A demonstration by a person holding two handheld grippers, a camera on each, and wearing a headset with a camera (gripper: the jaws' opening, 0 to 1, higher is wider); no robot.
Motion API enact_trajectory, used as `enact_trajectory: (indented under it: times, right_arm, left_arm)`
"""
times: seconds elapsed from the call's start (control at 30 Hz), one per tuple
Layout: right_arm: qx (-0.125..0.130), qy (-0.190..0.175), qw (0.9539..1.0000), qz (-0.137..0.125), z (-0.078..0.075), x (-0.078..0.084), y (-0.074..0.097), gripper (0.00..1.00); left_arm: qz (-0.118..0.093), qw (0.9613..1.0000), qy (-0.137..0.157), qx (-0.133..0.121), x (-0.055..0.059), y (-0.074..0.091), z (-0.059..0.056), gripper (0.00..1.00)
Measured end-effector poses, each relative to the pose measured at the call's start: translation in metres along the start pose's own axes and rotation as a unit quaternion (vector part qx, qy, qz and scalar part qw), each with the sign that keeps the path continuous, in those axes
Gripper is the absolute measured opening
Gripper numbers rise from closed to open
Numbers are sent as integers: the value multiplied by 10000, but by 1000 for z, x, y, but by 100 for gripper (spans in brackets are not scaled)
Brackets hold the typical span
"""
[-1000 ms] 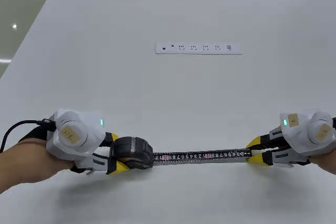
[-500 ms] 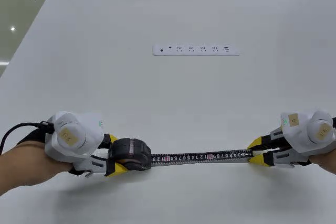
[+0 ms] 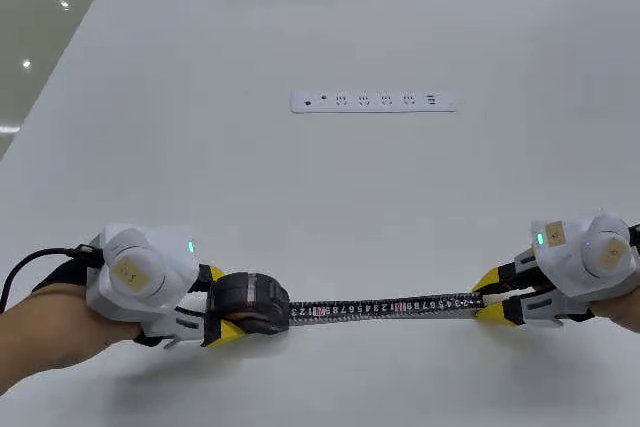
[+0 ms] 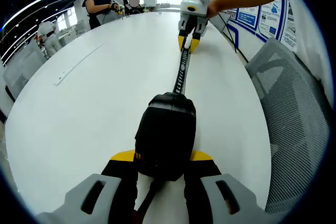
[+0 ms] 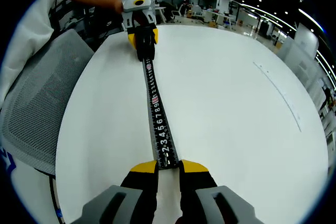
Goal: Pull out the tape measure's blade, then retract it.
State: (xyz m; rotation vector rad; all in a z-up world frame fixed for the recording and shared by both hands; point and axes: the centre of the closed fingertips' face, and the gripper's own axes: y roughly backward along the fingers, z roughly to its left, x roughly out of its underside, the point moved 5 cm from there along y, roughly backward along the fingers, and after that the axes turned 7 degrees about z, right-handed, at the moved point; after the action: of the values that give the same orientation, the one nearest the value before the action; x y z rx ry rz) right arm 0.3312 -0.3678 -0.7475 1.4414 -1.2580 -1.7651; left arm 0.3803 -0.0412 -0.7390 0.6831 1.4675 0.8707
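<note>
Here, seen from the head view, a wide white table (image 3: pixel 300 187) carries a tape measure stretched between two hand-held grippers along its near edge. The left gripper (image 3: pixel 222 301) sits at about 7 o'clock in the picture, held by a bare forearm, with a dark cable trailing from it toward 9 o'clock. Its yellow-tipped jaws are closed part-way around the black tape measure case (image 3: pixel 250 302), one jaw on each side, gripping it firmly. The case rests on the tabletop.

From the case, the blade (image 3: pixel 385 307) runs out toward 3 o'clock, lying low over the table, dark with pale numbers and red marks. The right gripper (image 3: pixel 488 296) is at about 4 o'clock in the picture. Its jaws are nearly closed, pinching the far tip of the blade between the yellow pads.

In the left gripper view, the case bulges up between the two jaws, and the blade leads away toward 12 o'clock to the other gripper. In the right gripper view, the numbered blade starts between the yellow tips at 6 o'clock and runs up toward 12 o'clock, ending at the case.

A flat white power strip (image 3: pixel 373 101) lies on the table well apart from the grippers, toward 12 o'clock in the head view. A grey mesh chair (image 4: pixel 294 108) stands beside the table at 3 o'clock in the left gripper view, and several people stand at the far end of the room.
</note>
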Motion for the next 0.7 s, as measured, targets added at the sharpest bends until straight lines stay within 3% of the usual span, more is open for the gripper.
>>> enact_trajectory:
  times: [0.13, 0.23, 0.4, 0.57, 0.63, 0.7]
  right_arm:
    - [2, -84, 10000, -21, 1, 1, 3, 15]
    - [92, -280, 9996, -38, -3, 1, 3, 22]
    - [86, -288, 9995, -65, -4, -1, 4, 23]
    - [119, -367, 9992, -66, -3, -2, 6, 25]
    - [163, -491, 9985, -197, -3, -8, 11, 27]
    - [210, -526, 9982, -188, -1, -10, 13, 29]
  left_arm:
    - [5, 9999, 127, -1, -1, 0, -1, 30]
    - [26, 9999, 164, 36, -1, -2, -1, 40]
    - [26, 9999, 129, 60, -2, -2, -3, 40]
    - [-10, 9999, 148, 1, -2, 1, -2, 40]
    - [-40, 9999, 114, -39, -2, 4, -3, 41]
    - [-63, 9996, 174, -192, -1, 7, -1, 45]
